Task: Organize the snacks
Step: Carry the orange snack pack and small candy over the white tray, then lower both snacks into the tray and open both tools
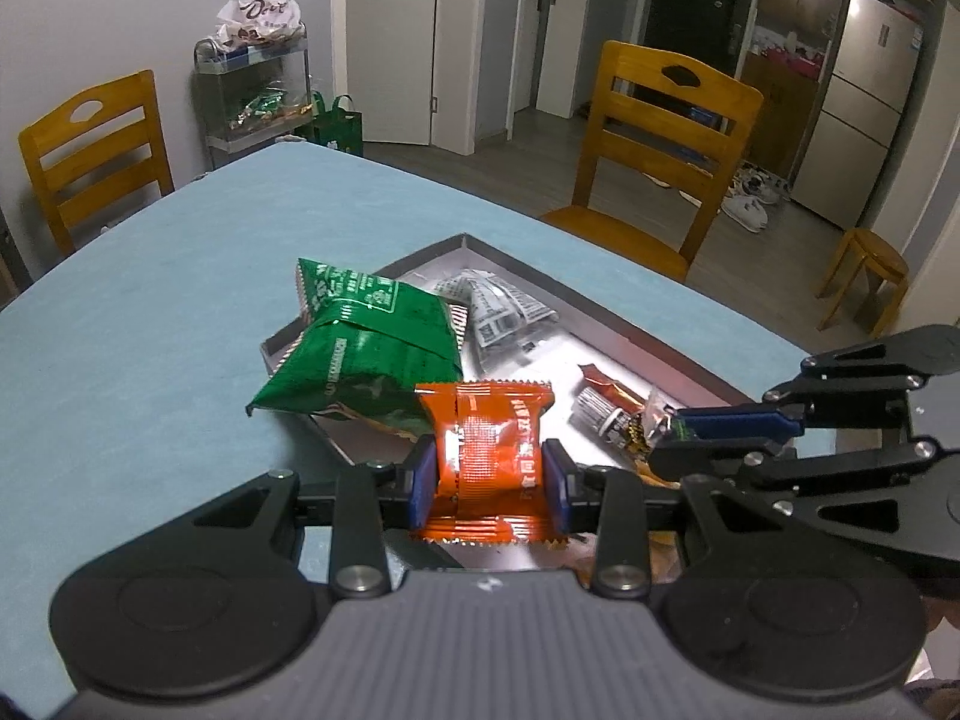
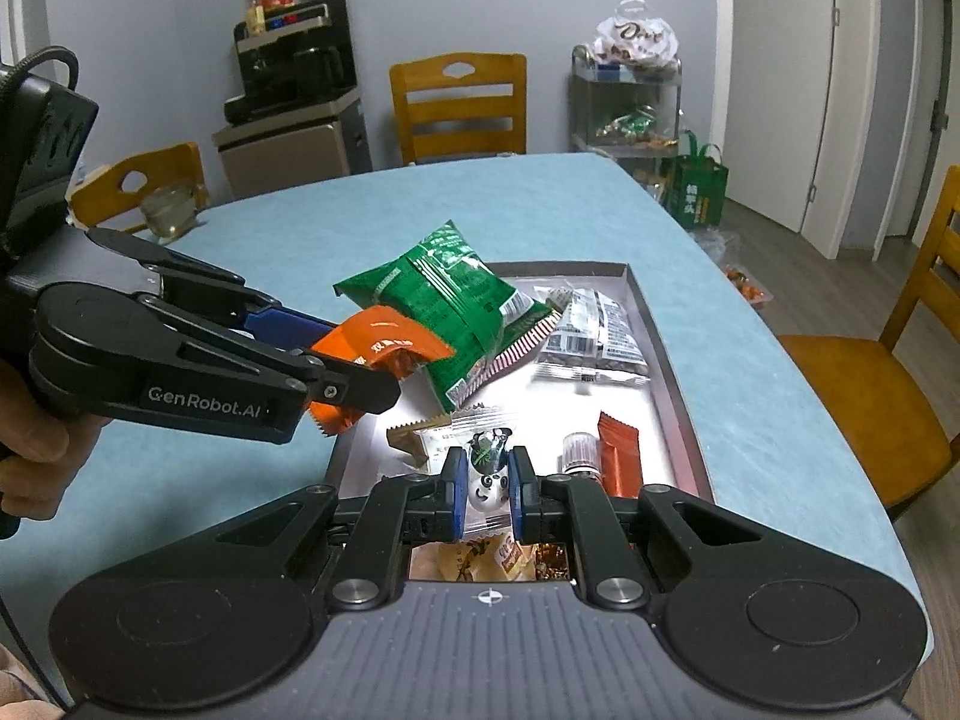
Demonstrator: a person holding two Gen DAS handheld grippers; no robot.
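Step in hand: both grippers loaded, carrying snacks above the shallow tray (image 2: 666, 324) on the blue counter (image 1: 150, 300).

Left gripper (image 1: 489, 474): fingers pinch an orange snack packet (image 1: 486, 426) by its sides, over the tray's near-left corner, at 6 o'clock of the green snack bag (image 1: 366, 354), which overhangs the tray rim.

Right gripper (image 2: 489, 477): fingers pressed on a small clear panda-print packet (image 2: 489, 468), over the tray's near end. Whether it is clear of the tray floor is hard to tell.

Already in tray: white printed packets (image 2: 594, 330) at 12 o'clock, red-orange bar (image 2: 621, 450) at right.

Next, by my reading: lower each packet onto bare tray floor, then spread the fingers.
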